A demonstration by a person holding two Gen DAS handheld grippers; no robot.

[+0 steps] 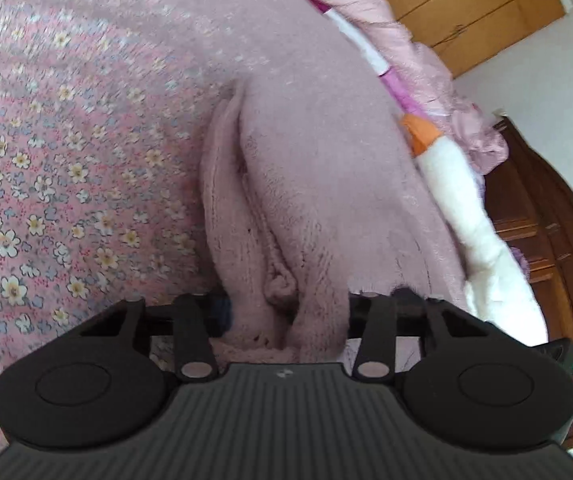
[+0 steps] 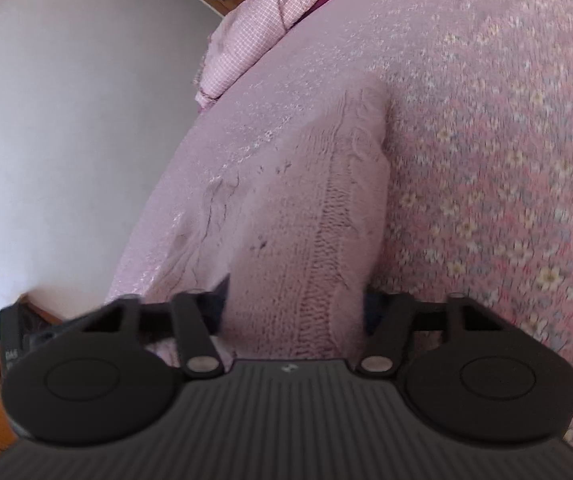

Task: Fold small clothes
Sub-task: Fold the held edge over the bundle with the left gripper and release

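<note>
A small pink knitted garment [image 1: 286, 200] hangs from both grippers above the floral bedsheet [image 1: 46, 160]. My left gripper [image 1: 286, 312] is shut on one bunched edge of it; the fingertips are hidden under the knit. In the right wrist view my right gripper [image 2: 294, 312] is shut on another edge of the same garment [image 2: 318, 208], which stretches away from the jaws towards the bed [image 2: 506, 160]. Both views are blurred by motion.
A crumpled pink checked duvet [image 2: 254, 28] lies at the bed's far end. A white plush toy with an orange part [image 1: 478, 216] lies along the bed's edge. A wooden wardrobe [image 1: 466, 12], a dark wooden cabinet [image 1: 546, 232] and a white wall [image 2: 66, 140] border the bed.
</note>
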